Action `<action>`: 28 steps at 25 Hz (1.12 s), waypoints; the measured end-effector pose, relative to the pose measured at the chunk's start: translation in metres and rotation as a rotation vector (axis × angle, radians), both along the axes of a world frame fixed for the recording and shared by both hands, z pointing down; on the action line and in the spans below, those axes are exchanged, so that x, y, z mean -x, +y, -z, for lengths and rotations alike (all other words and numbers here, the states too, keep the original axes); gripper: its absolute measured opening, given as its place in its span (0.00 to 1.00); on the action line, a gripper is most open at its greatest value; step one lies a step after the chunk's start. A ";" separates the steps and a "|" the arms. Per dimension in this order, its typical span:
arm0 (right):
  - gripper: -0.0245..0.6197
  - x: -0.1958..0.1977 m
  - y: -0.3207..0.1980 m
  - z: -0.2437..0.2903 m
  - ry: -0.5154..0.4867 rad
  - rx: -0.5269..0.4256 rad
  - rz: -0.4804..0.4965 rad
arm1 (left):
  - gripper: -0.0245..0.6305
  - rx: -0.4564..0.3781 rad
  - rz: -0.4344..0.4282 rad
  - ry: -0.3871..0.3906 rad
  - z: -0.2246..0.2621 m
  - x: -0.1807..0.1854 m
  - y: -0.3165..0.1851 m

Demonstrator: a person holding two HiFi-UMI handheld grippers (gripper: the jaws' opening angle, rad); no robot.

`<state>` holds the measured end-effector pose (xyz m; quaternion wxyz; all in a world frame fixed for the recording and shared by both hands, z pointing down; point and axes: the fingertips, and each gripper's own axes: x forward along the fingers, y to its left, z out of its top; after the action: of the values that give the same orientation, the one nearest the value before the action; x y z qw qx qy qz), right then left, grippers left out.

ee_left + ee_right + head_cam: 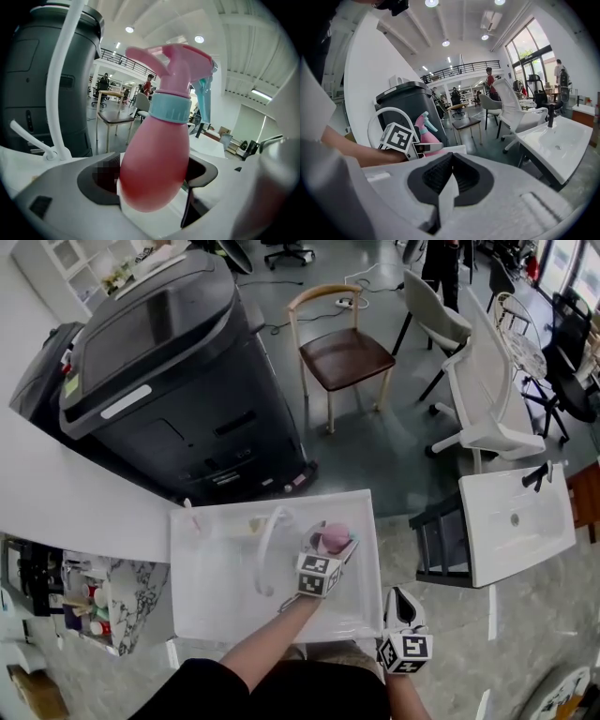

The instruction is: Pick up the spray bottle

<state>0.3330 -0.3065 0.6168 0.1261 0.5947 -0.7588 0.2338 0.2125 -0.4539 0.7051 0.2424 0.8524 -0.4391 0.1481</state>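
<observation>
A pink spray bottle (157, 159) with a pale teal collar and trigger stands upright between the jaws of my left gripper (154, 180), which is shut on its round body. In the head view the spray bottle (334, 537) is over the right part of a white basin (216, 615), with the left gripper (325, 557) reaching in from the front. My right gripper (403, 607) hangs outside the basin's front right corner. Its jaws are shut on nothing in the right gripper view (450, 176), which also shows the spray bottle (425, 136) to the left.
A curved white faucet (267, 545) rises from the basin left of the bottle. A big black machine (178, 371) stands behind the basin. A wooden chair (342, 352), white chairs (487, 399) and a second white sink (516, 521) are to the right. A cluttered shelf (94, 601) is at the left.
</observation>
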 end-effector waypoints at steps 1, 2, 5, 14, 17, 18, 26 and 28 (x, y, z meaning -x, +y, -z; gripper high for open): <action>0.04 0.002 0.003 0.005 0.002 -0.011 -0.010 | 0.65 -0.004 -0.015 0.009 0.009 0.000 0.010; 0.04 0.005 0.007 0.009 0.003 -0.022 -0.019 | 0.65 -0.007 -0.029 0.016 0.017 0.000 0.019; 0.04 0.014 0.020 0.020 0.007 -0.051 -0.037 | 0.65 0.006 -0.053 0.050 0.042 0.004 0.046; 0.04 0.050 0.090 0.060 0.088 -0.134 -0.071 | 0.65 -0.027 -0.102 0.092 0.108 0.042 0.159; 0.04 0.091 0.122 0.067 0.076 -0.145 -0.044 | 0.65 -0.007 -0.093 0.094 0.119 0.070 0.202; 0.04 0.108 0.133 0.069 0.071 -0.146 -0.026 | 0.65 -0.006 -0.085 0.089 0.122 0.082 0.216; 0.04 0.208 0.209 0.076 0.076 -0.193 0.054 | 0.65 -0.075 -0.018 0.069 0.138 0.190 0.310; 0.04 0.218 0.218 0.080 0.097 -0.199 0.065 | 0.65 -0.102 0.014 0.047 0.145 0.216 0.326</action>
<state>0.1152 -0.0885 0.5368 0.1105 0.5899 -0.7902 0.1241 -0.0033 -0.1278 0.5603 0.2100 0.8637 -0.4463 0.1036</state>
